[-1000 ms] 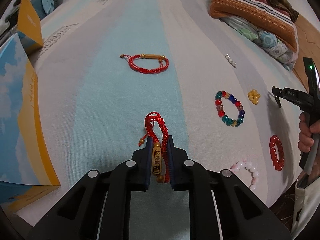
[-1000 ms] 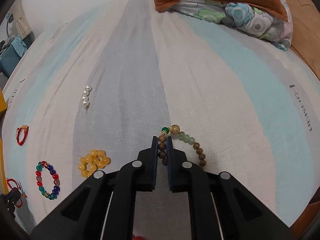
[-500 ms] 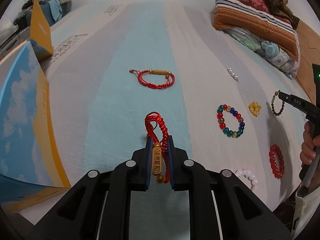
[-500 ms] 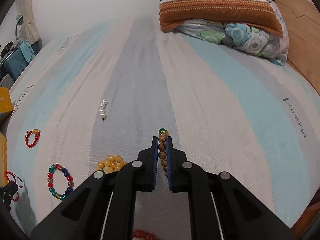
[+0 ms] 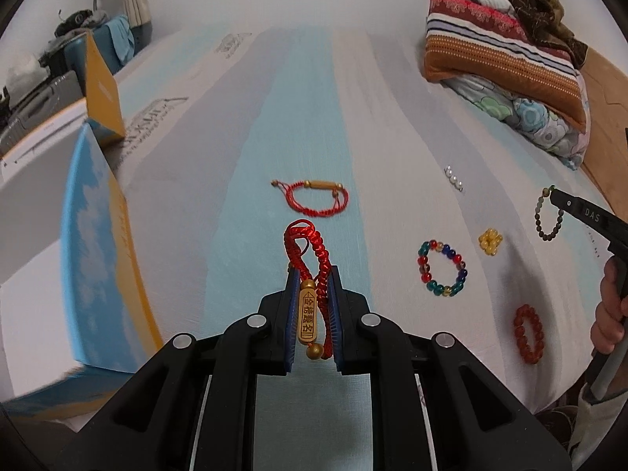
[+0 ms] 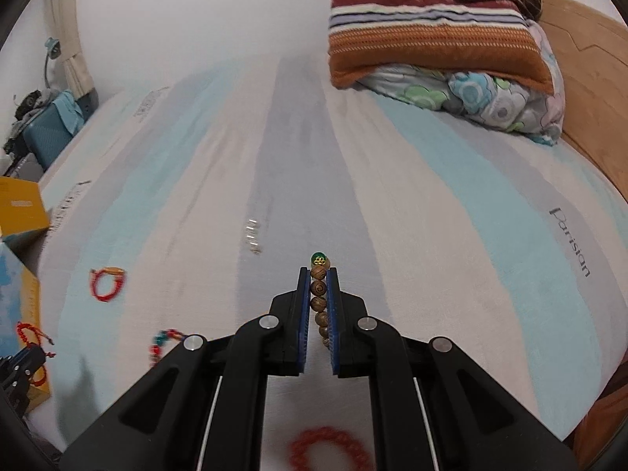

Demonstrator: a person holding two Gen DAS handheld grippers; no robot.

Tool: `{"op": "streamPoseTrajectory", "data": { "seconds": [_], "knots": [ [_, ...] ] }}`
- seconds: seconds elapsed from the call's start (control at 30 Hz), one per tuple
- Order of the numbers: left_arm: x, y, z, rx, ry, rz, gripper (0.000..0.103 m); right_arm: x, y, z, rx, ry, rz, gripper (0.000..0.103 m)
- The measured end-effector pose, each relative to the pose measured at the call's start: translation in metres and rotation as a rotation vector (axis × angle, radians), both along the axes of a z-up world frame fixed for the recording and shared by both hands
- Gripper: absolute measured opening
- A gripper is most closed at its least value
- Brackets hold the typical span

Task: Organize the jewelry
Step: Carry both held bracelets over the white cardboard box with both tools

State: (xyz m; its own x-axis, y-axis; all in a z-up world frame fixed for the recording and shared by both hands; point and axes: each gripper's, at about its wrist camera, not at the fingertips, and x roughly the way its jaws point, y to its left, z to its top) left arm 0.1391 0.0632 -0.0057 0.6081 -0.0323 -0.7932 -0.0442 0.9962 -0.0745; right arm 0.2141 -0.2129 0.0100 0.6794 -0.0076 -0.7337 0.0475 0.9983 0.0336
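- A red braided cord bracelet with a gold tablet charm point(image 5: 310, 278) is clamped in the left gripper point(image 5: 313, 298), bottom centre.
- A brown wooden bead bracelet with a green bead point(image 6: 318, 294) is pinched in the right gripper point(image 6: 318, 302), lower centre.

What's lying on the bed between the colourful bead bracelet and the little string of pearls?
Only bare striped sheet between the colourful bead bracelet and the pearls, seen from the left wrist view.

Both cameras sit on the grippers and look forward and down along the fingers, close above the striped bed sheet point(image 5: 274, 125). The left view faces its left part, the right view its right. Both show the folded blankets point(image 6: 431, 39) far right.
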Motion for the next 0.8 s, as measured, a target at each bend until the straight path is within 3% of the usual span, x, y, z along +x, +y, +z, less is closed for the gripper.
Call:
{"op": "streamPoseTrajectory", "data": {
  "seconds": [0.4, 0.8],
  "knots": [
    [-0.036, 0.048, 0.064, 0.023, -0.098, 0.07, 0.014, -0.033, 0.113, 0.051, -0.002, -0.067, 0.163, 0.007],
    [-0.086, 0.146, 0.082, 0.065, -0.108, 0.237, 0.014, -0.073, 0.274, 0.067, -0.006, -0.113, 0.422, 0.007]
  ]
}}
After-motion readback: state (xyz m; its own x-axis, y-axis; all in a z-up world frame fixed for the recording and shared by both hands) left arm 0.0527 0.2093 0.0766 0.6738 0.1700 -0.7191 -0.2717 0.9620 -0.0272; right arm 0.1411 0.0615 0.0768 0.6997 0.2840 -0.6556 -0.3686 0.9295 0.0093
